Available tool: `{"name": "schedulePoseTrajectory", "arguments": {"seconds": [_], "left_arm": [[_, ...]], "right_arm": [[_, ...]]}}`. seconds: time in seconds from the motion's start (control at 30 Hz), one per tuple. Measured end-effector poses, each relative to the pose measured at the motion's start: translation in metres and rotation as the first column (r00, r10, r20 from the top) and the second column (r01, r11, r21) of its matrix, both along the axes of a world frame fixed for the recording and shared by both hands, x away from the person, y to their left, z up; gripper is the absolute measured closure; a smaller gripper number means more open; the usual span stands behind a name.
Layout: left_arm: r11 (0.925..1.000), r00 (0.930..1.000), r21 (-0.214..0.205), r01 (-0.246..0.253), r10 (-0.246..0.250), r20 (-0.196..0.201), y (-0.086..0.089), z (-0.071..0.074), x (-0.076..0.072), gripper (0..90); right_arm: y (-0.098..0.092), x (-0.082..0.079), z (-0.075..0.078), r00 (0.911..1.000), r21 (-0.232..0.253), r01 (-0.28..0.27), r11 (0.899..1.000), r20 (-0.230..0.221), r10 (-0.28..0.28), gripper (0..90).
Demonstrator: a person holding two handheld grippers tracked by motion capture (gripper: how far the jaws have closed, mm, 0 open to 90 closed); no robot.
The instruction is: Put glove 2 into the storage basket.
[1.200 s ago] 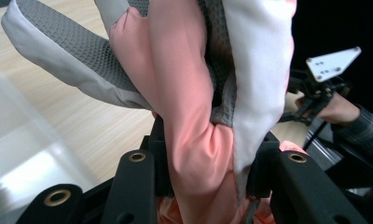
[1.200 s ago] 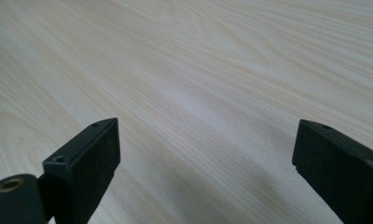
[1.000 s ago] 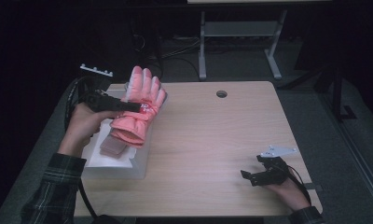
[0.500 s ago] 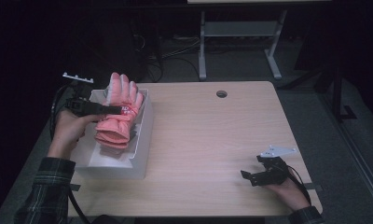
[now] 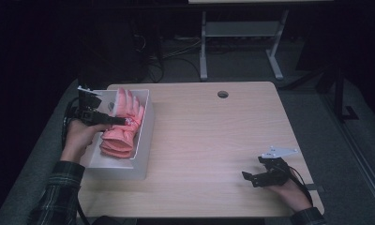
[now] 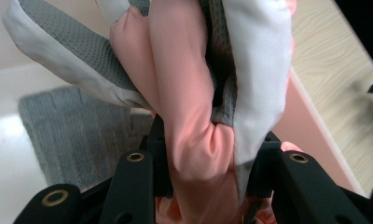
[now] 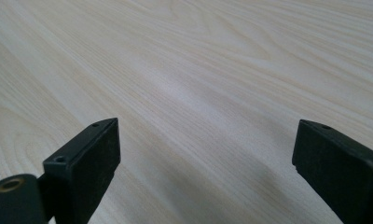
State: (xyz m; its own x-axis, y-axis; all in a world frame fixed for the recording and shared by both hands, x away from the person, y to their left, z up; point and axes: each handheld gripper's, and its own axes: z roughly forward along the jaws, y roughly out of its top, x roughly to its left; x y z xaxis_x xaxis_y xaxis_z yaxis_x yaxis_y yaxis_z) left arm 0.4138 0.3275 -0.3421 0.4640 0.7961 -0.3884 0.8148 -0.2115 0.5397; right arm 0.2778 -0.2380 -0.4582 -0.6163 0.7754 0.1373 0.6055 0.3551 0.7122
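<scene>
over the white bin point(image 5: 143, 140), the left gripper point(image 5: 117, 120) pinches a padded pink glove point(image 5: 122, 124) with grey and white palm; right gripper point(image 5: 251, 178) spread, empty.

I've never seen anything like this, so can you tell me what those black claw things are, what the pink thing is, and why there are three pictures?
A person sits at a wooden table holding a black pinching tool in each hand. One camera looks down from above; the other two ride on the tools and look along their jaws. The left gripper is squeezing a pink glove, holding it in a white box. Up close, the glove bunches between the jaws, with grey and white cloth on it too. The right gripper rests open near the table's corner, holding nothing.
</scene>
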Motion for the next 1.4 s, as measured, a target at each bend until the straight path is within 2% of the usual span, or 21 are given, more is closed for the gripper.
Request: {"name": "schedulePoseTrajectory", "arguments": {"seconds": [0.3, 0.37, 0.43, 0.8, 0.9, 1.0, 1.1, 1.27, 1.4], "left_arm": [[0.9995, 0.9984, 0.027, 0.017, -0.015, -0.055, -0.008, -0.034, 0.007, 60.4], [0.9997, 0.998, 0.022, 0.012, -0.01, -0.062, -0.008, -0.039, 0.008, 60.1], [0.9999, 0.9978, 0.012, 0.006, -0.005, -0.066, -0.008, -0.043, 0.009, 59.8], [0.9997, 0.9947, 0.017, 0.017, -0.015, -0.102, -0.012, -0.061, 0.012, 55.4], [0.9998, 0.9951, 0.013, 0.018, -0.017, -0.098, -0.01, -0.062, 0.013, 49.9], [0.9999, 0.9956, 0.006, 0.014, -0.013, -0.093, -0.01, -0.062, 0.013, 39.9], [0.9997, 0.9954, 0.013, 0.021, -0.019, -0.094, -0.009, -0.059, 0.014, 33.6], [0.9993, 0.9982, 0.037, 0.004, -0.002, -0.06, -0.005, -0.051, 0.012, 22.9], [0.9997, 0.9998, 0.022, -0.012, 0.013, -0.017, 0.0, -0.039, 0.009, 19.8]], "right_arm": [[0.0, 0.0, -0.001, 1.0, -0.005, 0.001, 1.0, -0.003, -0.001, 7.5], [-0.001, 0.0, -0.001, 1.0, -0.005, 0.001, 1.0, 0.0, -0.001, 7.5], [-0.001, 0.0, -0.001, 1.0, -0.003, 0.001, 1.0, -0.001, -0.001, 7.5], [0.001, 0.0, -0.001, 1.0, -0.007, 0.001, 1.0, -0.007, -0.001, 7.5], [0.001, 0.001, -0.001, 1.0, -0.008, -0.003, 1.0, -0.004, 0.003, 7.5], [0.0, 0.0, -0.001, 1.0, -0.008, 0.001, 1.0, -0.008, -0.001, 7.5], [0.0, 0.001, -0.001, 1.0, -0.006, 0.002, 1.0, -0.009, -0.002, 7.5], [0.0, 0.001, -0.001, 0.9999, -0.002, 0.003, 1.0, -0.011, -0.003, 7.5], [0.0, 0.001, -0.001, 0.9999, -0.006, 0.001, 1.0, -0.011, -0.001, 7.5]]}}
